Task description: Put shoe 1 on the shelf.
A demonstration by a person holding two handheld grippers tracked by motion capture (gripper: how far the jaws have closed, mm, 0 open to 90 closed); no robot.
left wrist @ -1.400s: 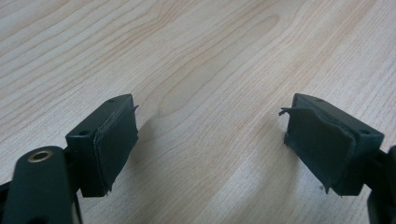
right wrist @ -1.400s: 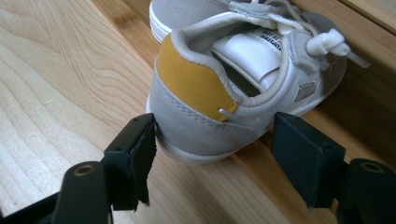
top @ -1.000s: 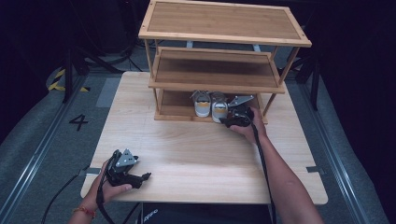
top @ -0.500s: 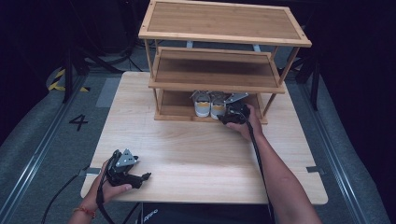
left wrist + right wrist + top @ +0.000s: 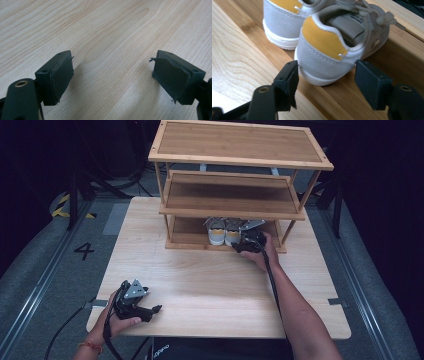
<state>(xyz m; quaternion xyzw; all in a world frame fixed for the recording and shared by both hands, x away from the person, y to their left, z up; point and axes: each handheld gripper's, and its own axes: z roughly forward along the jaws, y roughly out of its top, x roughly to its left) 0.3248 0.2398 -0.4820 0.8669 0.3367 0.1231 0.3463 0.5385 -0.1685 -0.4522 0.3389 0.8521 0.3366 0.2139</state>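
Two small grey-and-white shoes with yellow heel tabs stand side by side on the bottom shelf of a wooden rack (image 5: 172, 241). The right shoe (image 5: 329, 52) (image 5: 232, 233) has its heel toward my right gripper (image 5: 325, 83) (image 5: 243, 241), which is open with a jaw on either side of that heel, not touching it. The left shoe (image 5: 282, 20) (image 5: 216, 232) stands beside it. My left gripper (image 5: 144, 311) (image 5: 112, 75) rests low over the bare table near the front left edge, open with nothing between its jaws.
The rack has a middle shelf (image 5: 230, 200) and a top shelf (image 5: 240, 142) overhanging the shoes, with slim corner posts (image 5: 287, 232). The light wooden table (image 5: 210, 285) stretches between the two grippers. A dark floor with rails surrounds the table.
My right gripper has moved slightly left and in toward the right shoe's heel at the bottom shelf. The left gripper has stayed put.
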